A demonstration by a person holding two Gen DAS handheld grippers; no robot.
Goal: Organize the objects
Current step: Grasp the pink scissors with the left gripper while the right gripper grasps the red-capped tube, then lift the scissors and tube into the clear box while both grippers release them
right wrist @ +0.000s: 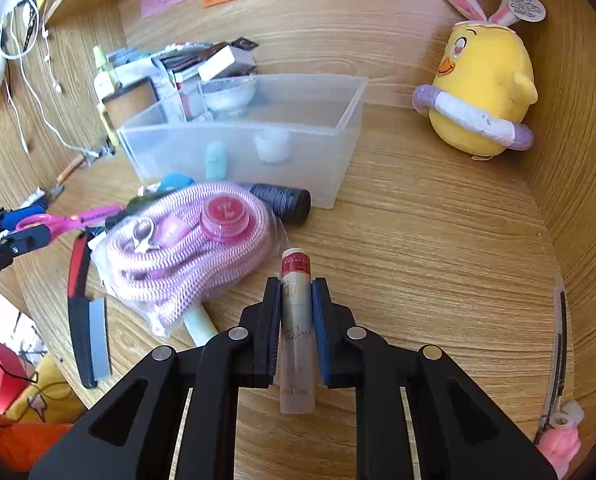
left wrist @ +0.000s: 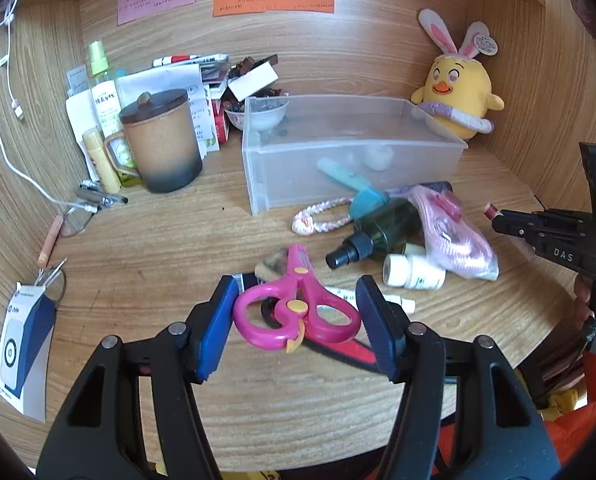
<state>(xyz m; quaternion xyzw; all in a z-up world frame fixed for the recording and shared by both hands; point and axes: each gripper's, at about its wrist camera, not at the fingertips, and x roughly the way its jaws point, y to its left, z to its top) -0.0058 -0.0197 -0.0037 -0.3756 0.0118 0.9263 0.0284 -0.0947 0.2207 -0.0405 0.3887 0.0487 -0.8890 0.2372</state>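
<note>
The left tongs are gripping the pink plastic child's scissors across the two finger loops, both blue pads pressing on the loop edges. The scissors are looking light and stiff, but the rounded, glossy loops are likely to swivel or slip, so a hold nearer the yellow pivot would probably be steadier. Just beneath them a red-and-black folding tool and a white tube are lying on the wooden desk.

The right tongs are clamped shut on a slim frosted tube with a red-banded cap, held mid-body and pointing away. It is seeming light, rigid and smooth, so liable to slide lengthwise.

Just ahead and left of the right tongs, a bagged coil of pink cord is crowding the path, with a dark green spray bottle and a white pill bottle beside it. Beyond those, the translucent plastic bin is standing open, the likely destination. Farther off, a brown lidded mug is sitting to the left and a yellow plush chick to the right.
</note>
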